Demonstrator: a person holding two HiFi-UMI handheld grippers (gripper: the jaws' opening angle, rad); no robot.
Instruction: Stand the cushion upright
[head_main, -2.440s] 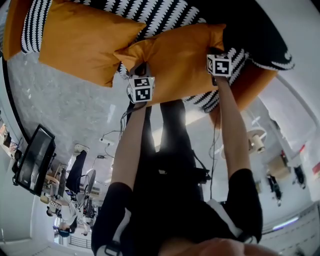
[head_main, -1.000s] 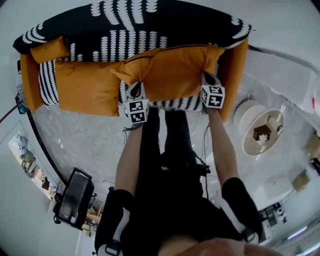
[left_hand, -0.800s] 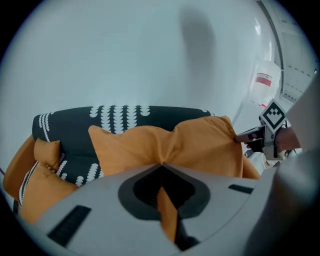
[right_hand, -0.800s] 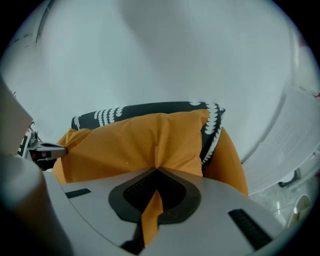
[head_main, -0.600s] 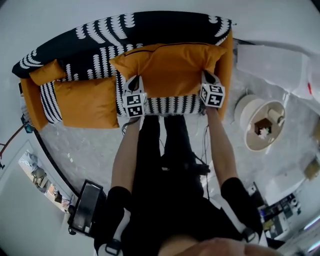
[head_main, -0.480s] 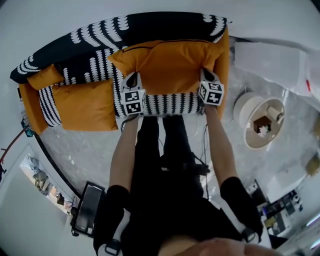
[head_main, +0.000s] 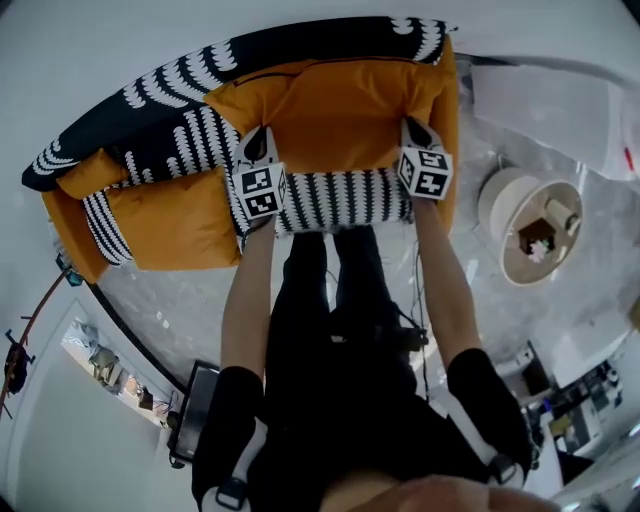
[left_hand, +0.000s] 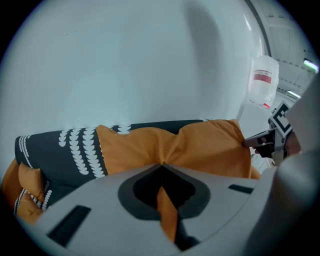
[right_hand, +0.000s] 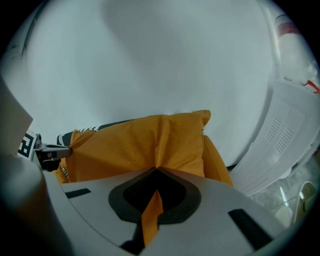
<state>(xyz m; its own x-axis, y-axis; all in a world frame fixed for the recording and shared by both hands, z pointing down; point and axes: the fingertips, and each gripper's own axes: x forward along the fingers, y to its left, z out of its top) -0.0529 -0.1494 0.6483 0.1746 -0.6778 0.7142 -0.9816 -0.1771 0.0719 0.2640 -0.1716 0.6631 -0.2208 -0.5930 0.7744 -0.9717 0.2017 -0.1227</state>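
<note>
An orange cushion (head_main: 340, 110) stands against the backrest at the right end of a sofa (head_main: 170, 110) with a black-and-white patterned cover. My left gripper (head_main: 258, 150) is shut on the cushion's lower left edge; a pinch of orange cloth (left_hand: 167, 210) shows between its jaws. My right gripper (head_main: 413, 135) is shut on the lower right edge, with orange cloth (right_hand: 150, 215) pinched the same way. From the left gripper view the cushion (left_hand: 175, 147) fills the middle, and it shows as cushion (right_hand: 145, 142) in the right gripper view.
A second orange cushion (head_main: 165, 220) lies flat on the sofa seat to the left. The orange armrest (head_main: 450, 100) is just right of the held cushion. A round white side table (head_main: 535, 235) stands on the floor to the right. A white wall is behind the sofa.
Both grippers have carried the cushion back toward the backrest and tipped it up. More of the striped seat shows in front of it.
</note>
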